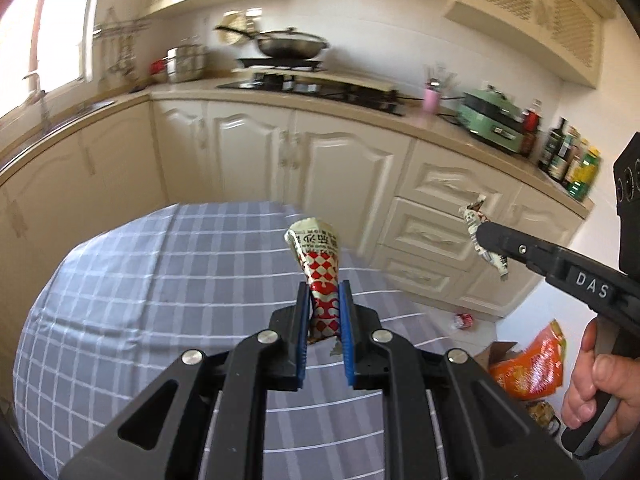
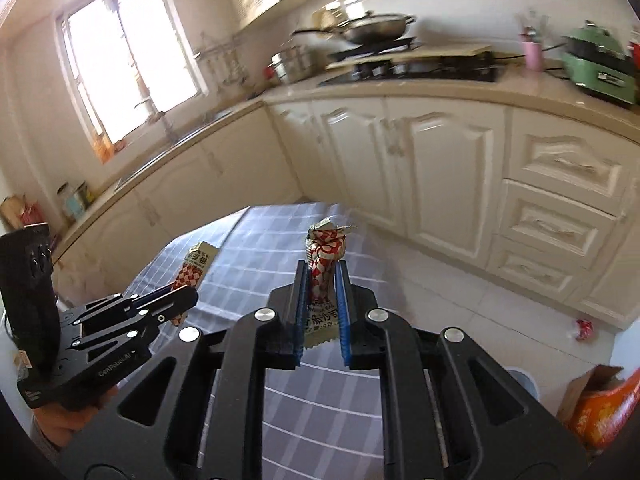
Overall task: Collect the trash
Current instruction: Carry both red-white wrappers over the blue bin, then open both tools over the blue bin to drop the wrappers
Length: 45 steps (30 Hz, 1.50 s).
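My left gripper (image 1: pixel 325 292) is shut on a red-and-white checkered snack wrapper (image 1: pixel 318 264) that sticks up between its blue pads, above the grey checked tablecloth (image 1: pixel 140 280). My right gripper (image 2: pixel 322 276) is shut on a second, crumpled wrapper (image 2: pixel 325 256) of the same red-and-white print. In the left wrist view the right gripper (image 1: pixel 486 236) reaches in from the right with its wrapper (image 1: pixel 476 220), a hand (image 1: pixel 600 384) on its handle. In the right wrist view the left gripper (image 2: pixel 182 294) and its wrapper (image 2: pixel 196 266) show at the left.
Cream kitchen cabinets (image 1: pixel 320 152) and a counter with a stove and wok (image 1: pixel 292 46) lie beyond the table. On the tiled floor lie a small red-and-white scrap (image 1: pixel 464 320) and, lower right, a cardboard box with an orange bag (image 1: pixel 528 364). Bottles (image 1: pixel 568 160) stand on the counter's right end.
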{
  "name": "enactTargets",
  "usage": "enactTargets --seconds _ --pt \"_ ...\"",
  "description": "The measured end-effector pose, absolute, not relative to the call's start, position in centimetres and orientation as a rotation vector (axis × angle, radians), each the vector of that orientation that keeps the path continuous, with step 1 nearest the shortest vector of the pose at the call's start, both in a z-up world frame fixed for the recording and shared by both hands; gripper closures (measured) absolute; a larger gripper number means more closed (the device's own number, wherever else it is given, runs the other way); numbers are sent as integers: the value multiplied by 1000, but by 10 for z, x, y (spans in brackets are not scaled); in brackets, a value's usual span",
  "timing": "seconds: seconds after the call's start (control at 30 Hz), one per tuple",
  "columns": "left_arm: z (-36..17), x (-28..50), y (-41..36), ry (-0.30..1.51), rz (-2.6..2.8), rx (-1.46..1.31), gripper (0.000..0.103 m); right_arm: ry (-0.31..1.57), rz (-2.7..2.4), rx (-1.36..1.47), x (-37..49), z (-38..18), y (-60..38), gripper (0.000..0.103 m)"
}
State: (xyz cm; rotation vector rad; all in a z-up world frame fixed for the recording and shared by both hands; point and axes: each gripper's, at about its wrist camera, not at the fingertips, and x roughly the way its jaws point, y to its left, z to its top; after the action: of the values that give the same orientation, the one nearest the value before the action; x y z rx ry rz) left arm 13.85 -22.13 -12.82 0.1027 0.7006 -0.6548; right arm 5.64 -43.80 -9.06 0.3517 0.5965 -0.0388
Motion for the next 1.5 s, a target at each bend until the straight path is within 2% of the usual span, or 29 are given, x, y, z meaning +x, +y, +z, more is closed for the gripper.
enactTargets --seconds 0.17,0.37,0.67,1.1,1.17,1.2,1.27,1.3,1.33,1.4,1.5 --pt "-121 111 -282 694 -782 152 90 576 -159 440 6 -102 -501 89" --pt "-139 77 -357 729 -910 224 90 598 -304 538 -44 -136 -567 89" --pt "-197 48 -449 864 -1035 339 90 658 -414 662 -82 -191 -622 89" --pt "-291 43 -537 1108 -1090 473 89 762 -462 849 -83 -271 -675 88" --pt "-302 44 -544 1143 -1092 485 82 768 -464 884 -83 -282 -682 86" --pt "-307 45 -549 1150 -1079 500 75 778 -467 908 -83 -291 -686 85" --pt "-310 48 -551 1134 -1057 502 27 782 -471 946 -84 -301 -693 69" --pt "-308 51 -547 1108 -1032 490 20 778 -484 964 -86 -305 -695 31" --pt "-307 54 -546 1096 -1018 484 16 769 -501 967 -89 -307 -697 18" --pt "-307 60 -544 1109 -997 478 16 766 -514 980 -93 -310 -699 18" --pt "-302 67 -537 1101 -973 459 14 762 -556 978 -96 -309 -699 6"
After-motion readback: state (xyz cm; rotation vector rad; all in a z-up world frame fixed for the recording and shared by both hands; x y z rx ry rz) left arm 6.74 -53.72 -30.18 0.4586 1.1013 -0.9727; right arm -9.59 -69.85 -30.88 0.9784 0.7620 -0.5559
